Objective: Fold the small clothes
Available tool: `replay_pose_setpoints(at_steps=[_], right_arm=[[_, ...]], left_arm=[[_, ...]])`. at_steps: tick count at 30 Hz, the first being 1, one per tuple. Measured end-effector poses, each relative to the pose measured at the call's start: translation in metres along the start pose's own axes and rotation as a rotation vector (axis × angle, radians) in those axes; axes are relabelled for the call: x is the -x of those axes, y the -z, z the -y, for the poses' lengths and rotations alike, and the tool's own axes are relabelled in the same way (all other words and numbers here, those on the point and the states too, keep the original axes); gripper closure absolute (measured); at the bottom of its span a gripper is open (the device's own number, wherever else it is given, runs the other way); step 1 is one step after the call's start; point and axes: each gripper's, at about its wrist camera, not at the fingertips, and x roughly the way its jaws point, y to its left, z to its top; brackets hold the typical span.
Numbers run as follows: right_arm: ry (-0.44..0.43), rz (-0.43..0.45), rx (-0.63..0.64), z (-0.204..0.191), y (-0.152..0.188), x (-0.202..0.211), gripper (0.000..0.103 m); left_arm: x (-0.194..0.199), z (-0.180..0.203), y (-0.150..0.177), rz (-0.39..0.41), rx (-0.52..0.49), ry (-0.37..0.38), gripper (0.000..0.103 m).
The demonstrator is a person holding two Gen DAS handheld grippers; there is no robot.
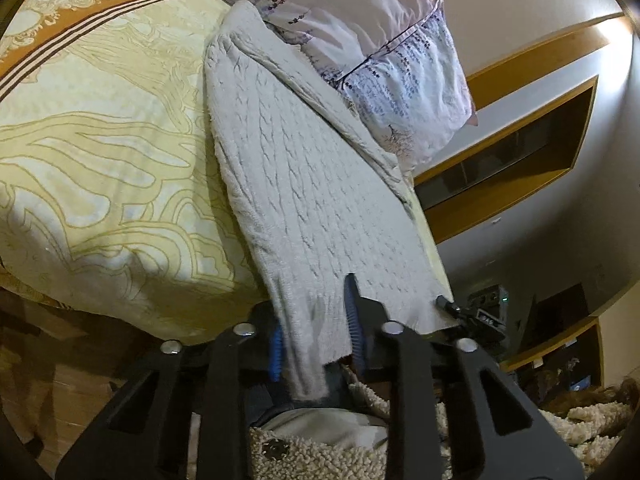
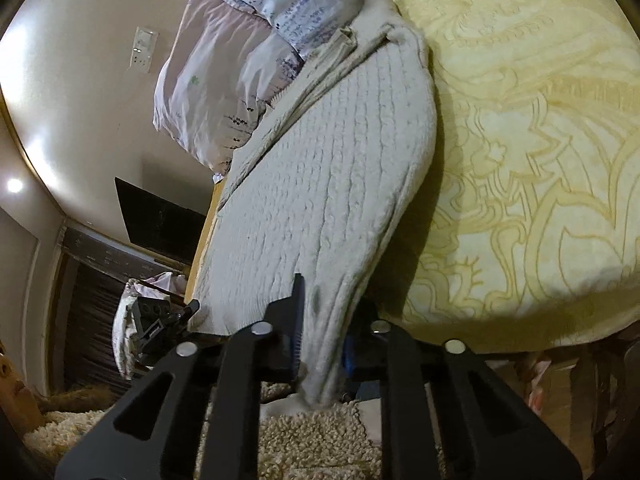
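Observation:
A white cable-knit sweater lies lengthwise on the yellow patterned bedspread, its far end by the pillow. My left gripper is shut on one near corner of the sweater's edge. My right gripper is shut on the other near corner of the sweater. Both hold the near edge lifted off the bed, the knit stretched toward the pillow. The right gripper's tip shows in the left wrist view, and the left gripper's tip in the right wrist view.
A floral lilac pillow lies at the head of the bed, touching the sweater's far end. The bedspread spreads wide beside the sweater. A fluffy cream garment is close under the grippers. Walls with a wooden-framed niche and a dark screen stand behind.

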Motion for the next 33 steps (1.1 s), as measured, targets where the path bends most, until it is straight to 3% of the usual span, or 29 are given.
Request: replay_pose_setpoints(at_steps=[3,17,27,33], right_arm=[[0.019,0.038,0.036,-0.005,-0.002,0.005,0.094],[0.170,0.326,0.301,-0.055,-0.026,0.036,0.095],[0.225,0.463,0.405,-0.084,-0.065,0.035,0.096],[0.262,0.496,0.463,-0.105,-0.095,0.026,0.096]], left_arm=[[-0.001,0.002,-0.002,-0.005,-0.009,-0.029,0.095],[0.021,0.026,-0.045,0.123,-0.140,-0.115,0.097],[0.016,0.051,-0.112,0.248,-0.219,-0.180,0.097],[-0.002,0.066,-0.155,0.275,-0.285,-0.252,0.097]])
